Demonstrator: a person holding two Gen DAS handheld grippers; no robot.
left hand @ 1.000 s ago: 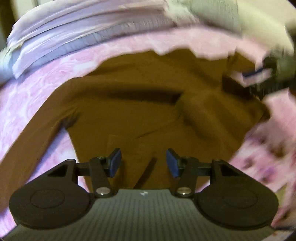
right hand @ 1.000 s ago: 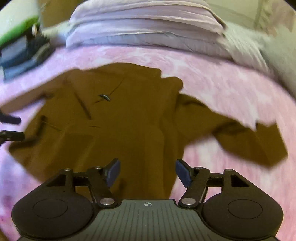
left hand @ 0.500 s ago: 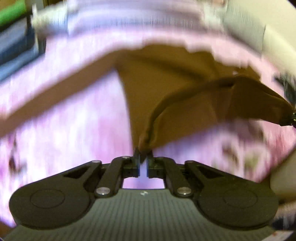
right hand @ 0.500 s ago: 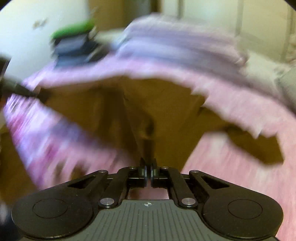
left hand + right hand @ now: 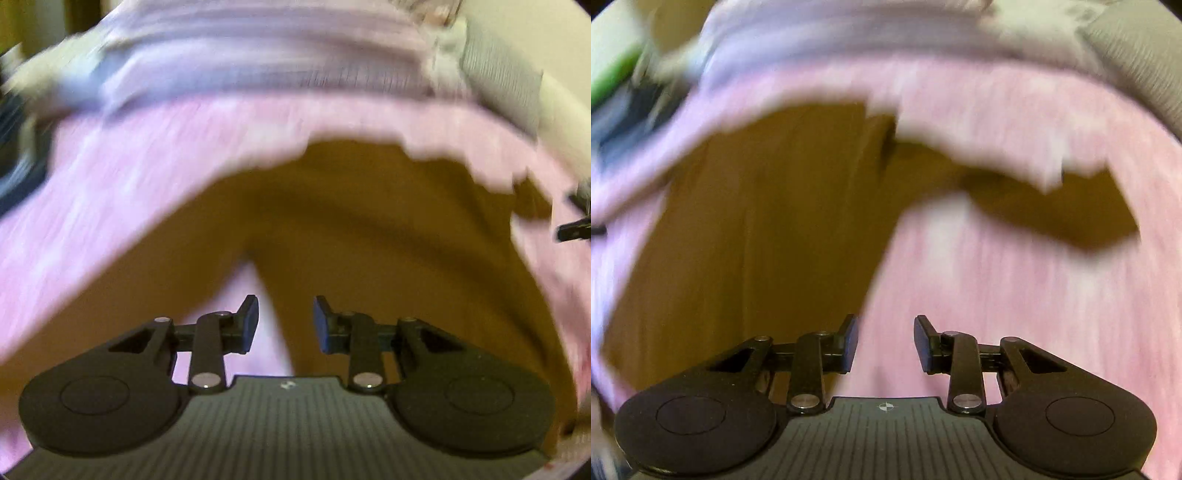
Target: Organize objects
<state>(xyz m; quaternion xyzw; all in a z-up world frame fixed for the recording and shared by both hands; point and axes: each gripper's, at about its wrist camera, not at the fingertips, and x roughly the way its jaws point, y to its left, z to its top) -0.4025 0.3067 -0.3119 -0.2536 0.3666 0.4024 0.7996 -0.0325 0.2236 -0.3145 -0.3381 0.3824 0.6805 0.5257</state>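
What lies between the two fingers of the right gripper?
Only bare pink bedcover; the brown shirt lies just left of the right gripper. The right wrist view shows it.

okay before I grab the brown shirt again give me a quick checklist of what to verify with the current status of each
1. Left gripper open: ok, jaws apart, nothing between them.
2. Right gripper open: ok, jaws apart, nothing between them.
3. Brown shirt released onto the pink bedspread: ok, neither gripper holds it.
4. Shirt lying flat: cannot tell, both views are motion blurred; a sleeve stretches out to the right in the right wrist view.
5. Left gripper lined up on cloth: not ok, the shirt's edge runs between its fingers, with bedspread under the left one.
6. Right gripper lined up on cloth: not ok, mostly bedspread lies ahead; the shirt's edge sits at its left finger.
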